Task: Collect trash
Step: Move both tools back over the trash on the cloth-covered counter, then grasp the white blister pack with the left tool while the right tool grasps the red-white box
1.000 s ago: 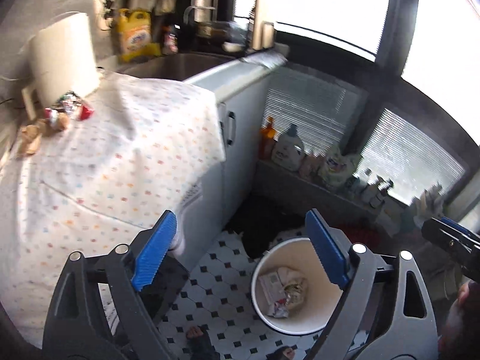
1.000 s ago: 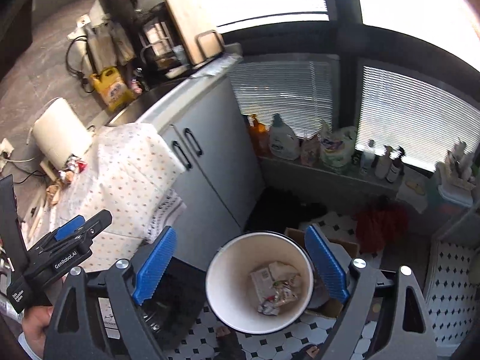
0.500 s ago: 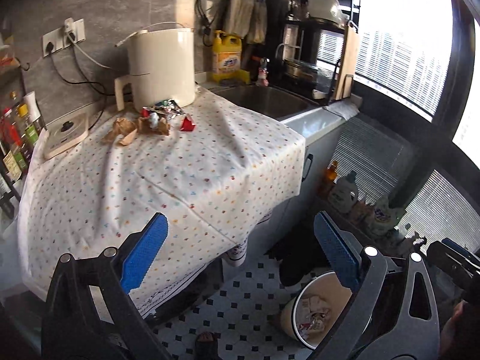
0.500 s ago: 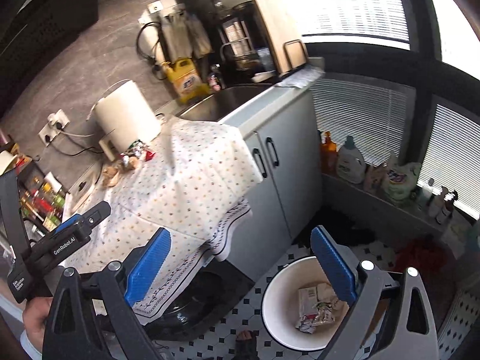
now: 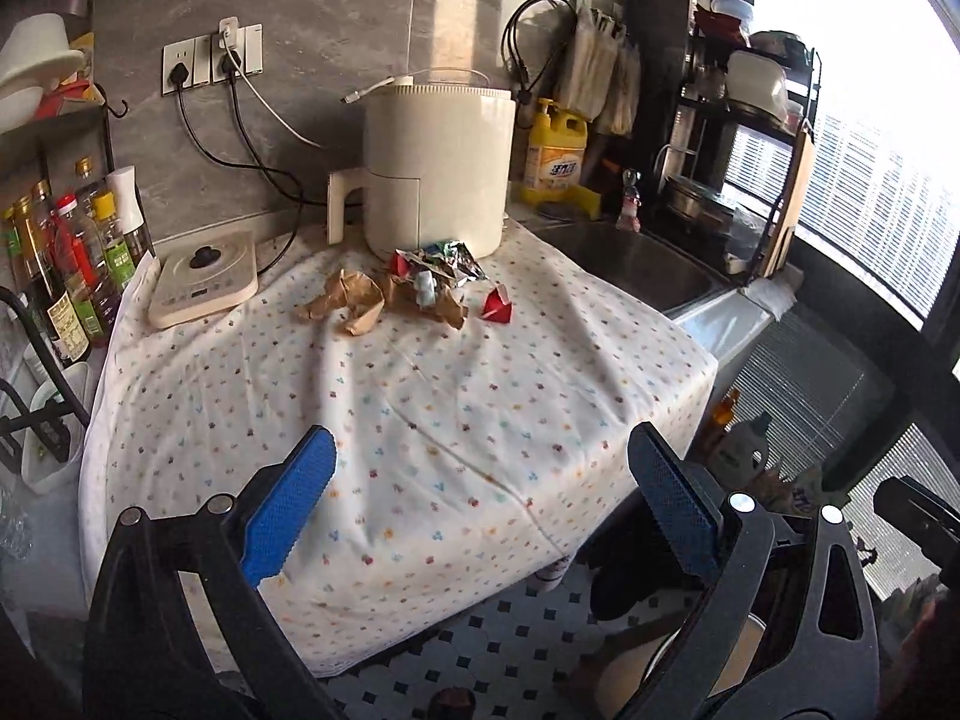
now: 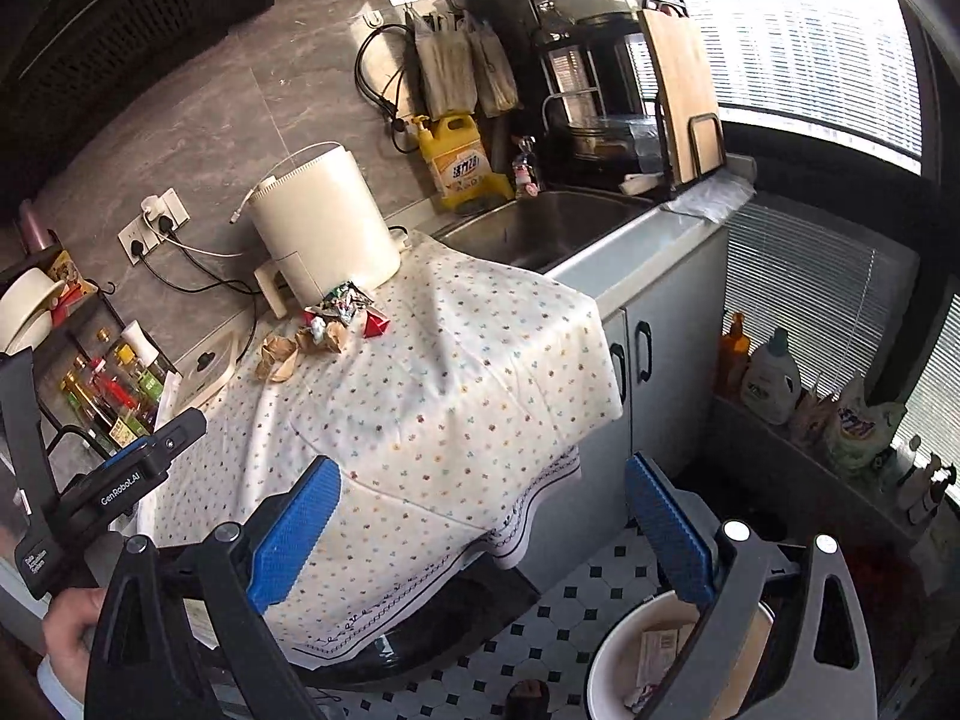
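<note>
Grippers, left (image 5: 474, 504) and right (image 6: 480, 516), gape empty; crumpled trash (image 5: 408, 291) at twelve o'clock looks light, soft, best pinched mid-wad.

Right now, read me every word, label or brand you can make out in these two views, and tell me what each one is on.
"GenRobot.AI": white lettering on the left gripper body, seen from the right wrist view.
Small white print lower on that same gripper: too small to read.
Yellow detergent jug label: blue characters, too blurred to read.
Sauce bottles on the rack: labels too small.
White laundry bottle by the window: label unreadable.
No other legible text.
</note>
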{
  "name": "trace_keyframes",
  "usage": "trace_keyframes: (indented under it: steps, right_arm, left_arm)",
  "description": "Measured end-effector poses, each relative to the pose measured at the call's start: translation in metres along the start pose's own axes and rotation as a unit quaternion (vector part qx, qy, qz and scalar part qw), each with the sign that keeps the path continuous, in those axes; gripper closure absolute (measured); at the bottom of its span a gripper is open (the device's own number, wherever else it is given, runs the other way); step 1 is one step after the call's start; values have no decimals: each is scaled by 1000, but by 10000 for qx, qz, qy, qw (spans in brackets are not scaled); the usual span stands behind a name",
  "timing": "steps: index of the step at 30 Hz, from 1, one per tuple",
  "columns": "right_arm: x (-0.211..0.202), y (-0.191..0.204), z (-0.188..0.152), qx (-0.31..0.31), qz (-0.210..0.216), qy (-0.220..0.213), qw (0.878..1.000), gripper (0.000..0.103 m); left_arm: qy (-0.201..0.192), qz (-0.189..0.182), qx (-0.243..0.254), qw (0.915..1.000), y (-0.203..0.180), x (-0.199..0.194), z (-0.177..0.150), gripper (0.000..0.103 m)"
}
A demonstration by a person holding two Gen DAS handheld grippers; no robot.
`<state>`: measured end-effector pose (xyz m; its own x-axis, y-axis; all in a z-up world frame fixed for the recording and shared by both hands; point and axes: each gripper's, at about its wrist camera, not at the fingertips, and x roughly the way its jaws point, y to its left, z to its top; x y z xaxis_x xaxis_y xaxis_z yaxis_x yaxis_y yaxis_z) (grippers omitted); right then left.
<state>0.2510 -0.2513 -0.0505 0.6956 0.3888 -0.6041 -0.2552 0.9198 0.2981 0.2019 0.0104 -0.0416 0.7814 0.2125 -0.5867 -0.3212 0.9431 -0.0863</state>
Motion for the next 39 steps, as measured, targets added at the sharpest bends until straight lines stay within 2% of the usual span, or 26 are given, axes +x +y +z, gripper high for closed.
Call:
trace_keyframes:
  steps: [3,10,15,19,23,28,36,39]
  right_arm:
    - [22,16,16,-21,32,-26,10000,10]
    - [81,55,42,-91,155,61,9998,21]
    - [125,70,54,-18,182,114,9998,26]
    - [157,80,59,82,127,156,9998,30]
    - [185,86,63,186,64,172,9997,34]
    - [212,87,63,306,43,150,9994,36]
    - [254,89,70,335,88,186,9992,37]
    - [271,90,70,375,101,274,9989,39]
  left_arm:
    - [-25,18,14,10000,13,16,15,6]
    - [58,121,-36,9999,53,65,43,10]
    - [230,105,15,9997,70,105,61,27]
    - [344,-68,88,9993,73,138,76,37]
    - [525,-177,125,9984,71,171,87,54]
    - [634,-187,188,9976,65,210,95,58]
    - [726,-241,-10,9971,66,258,102,60]
    - [837,-270,2,9961,64,275,99,70]
